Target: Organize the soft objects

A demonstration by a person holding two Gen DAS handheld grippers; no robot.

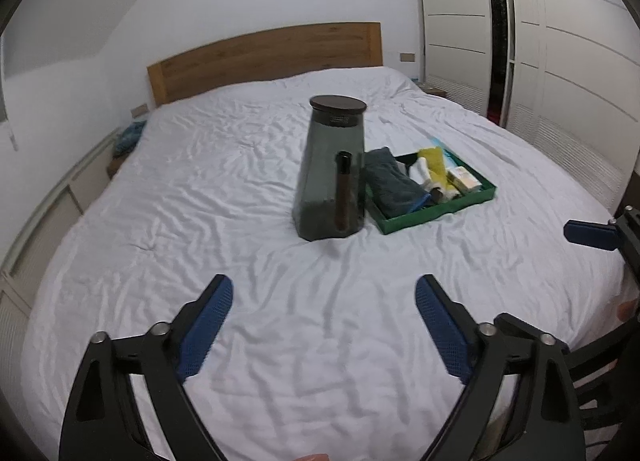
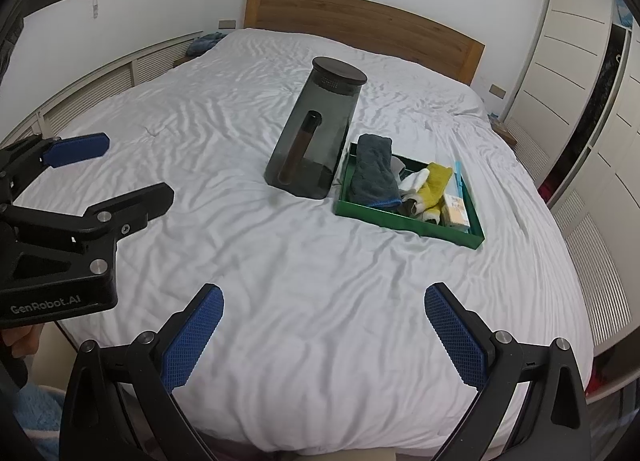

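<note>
A green tray (image 1: 472, 203) (image 2: 404, 223) sits on the white bed. It holds a folded dark grey towel (image 1: 390, 183) (image 2: 374, 169), a yellow cloth (image 1: 434, 165) (image 2: 434, 185), white rolled cloths (image 2: 414, 181) and a small box (image 2: 456, 211). A tall dark bin with a round lid (image 1: 332, 177) (image 2: 316, 129) stands just left of the tray. My left gripper (image 1: 324, 293) is open and empty over the near part of the bed. My right gripper (image 2: 324, 303) is open and empty too, well short of the tray.
A wooden headboard (image 1: 264, 53) (image 2: 360, 27) is at the far end. White wardrobe doors (image 1: 560, 61) (image 2: 580, 81) stand to the right. A blue cloth (image 1: 130, 135) lies on a ledge left of the bed. The left gripper's body (image 2: 60, 221) shows at left in the right wrist view.
</note>
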